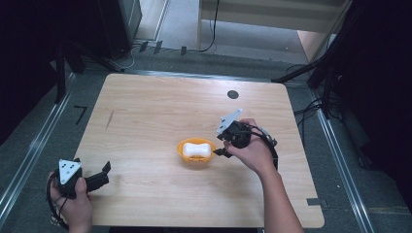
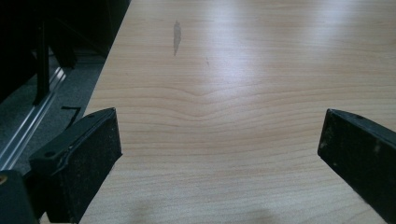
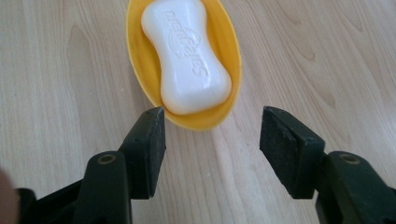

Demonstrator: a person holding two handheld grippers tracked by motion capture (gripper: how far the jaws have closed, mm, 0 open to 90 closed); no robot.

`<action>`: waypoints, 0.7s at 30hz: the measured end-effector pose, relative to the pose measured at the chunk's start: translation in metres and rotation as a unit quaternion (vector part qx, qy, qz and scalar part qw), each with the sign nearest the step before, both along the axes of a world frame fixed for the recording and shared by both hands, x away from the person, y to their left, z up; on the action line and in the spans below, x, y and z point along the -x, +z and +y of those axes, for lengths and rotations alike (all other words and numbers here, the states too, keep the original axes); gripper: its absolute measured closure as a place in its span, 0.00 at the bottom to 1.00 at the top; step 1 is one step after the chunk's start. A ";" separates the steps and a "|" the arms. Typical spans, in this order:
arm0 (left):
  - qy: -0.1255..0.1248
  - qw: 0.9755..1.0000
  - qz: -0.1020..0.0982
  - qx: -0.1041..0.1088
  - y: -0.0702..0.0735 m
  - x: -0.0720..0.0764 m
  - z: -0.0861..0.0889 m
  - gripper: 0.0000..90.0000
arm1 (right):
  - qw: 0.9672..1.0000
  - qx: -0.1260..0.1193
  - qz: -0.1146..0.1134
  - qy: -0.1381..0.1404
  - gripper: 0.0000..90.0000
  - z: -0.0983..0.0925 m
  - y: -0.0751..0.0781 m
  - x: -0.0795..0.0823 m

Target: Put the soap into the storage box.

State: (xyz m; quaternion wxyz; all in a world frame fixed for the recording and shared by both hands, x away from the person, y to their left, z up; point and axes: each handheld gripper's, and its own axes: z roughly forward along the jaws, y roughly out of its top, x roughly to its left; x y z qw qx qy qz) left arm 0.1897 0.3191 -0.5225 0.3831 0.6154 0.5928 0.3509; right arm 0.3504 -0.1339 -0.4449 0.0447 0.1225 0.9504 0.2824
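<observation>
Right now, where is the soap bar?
The white soap bar lies in the yellow dish near the table's middle in the high view, just left of the right tool, whose open jaws sit short of the dish.

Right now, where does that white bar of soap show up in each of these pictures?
High view: the soap lies in the yellow dish, middle of the table.
Left gripper view: bare tabletop, no soap.
Right gripper view: top centre, beyond the open fingers.
Shared landmark: the yellow dish.
</observation>
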 end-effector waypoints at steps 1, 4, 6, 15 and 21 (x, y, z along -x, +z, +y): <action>0.001 1.000 0.001 -0.001 0.000 0.000 0.000 0.00 | 1.000 -0.003 0.001 -0.007 0.44 -0.007 -0.002 0.001; 0.001 1.000 0.001 -0.002 0.000 0.000 0.000 0.00 | 1.000 -0.003 0.005 -0.014 0.42 -0.012 -0.003 0.002; 0.000 1.000 0.001 -0.001 0.000 0.000 0.000 0.00 | 1.000 -0.005 0.007 -0.019 0.38 -0.017 -0.005 0.003; -0.001 1.000 0.000 -0.001 0.000 0.000 0.000 0.00 | 0.998 -0.016 0.000 -0.063 0.14 -0.041 -0.011 0.009; -0.001 1.000 0.001 -0.003 0.000 0.000 0.000 0.00 | 0.996 -0.015 0.003 -0.084 0.06 -0.051 -0.015 0.015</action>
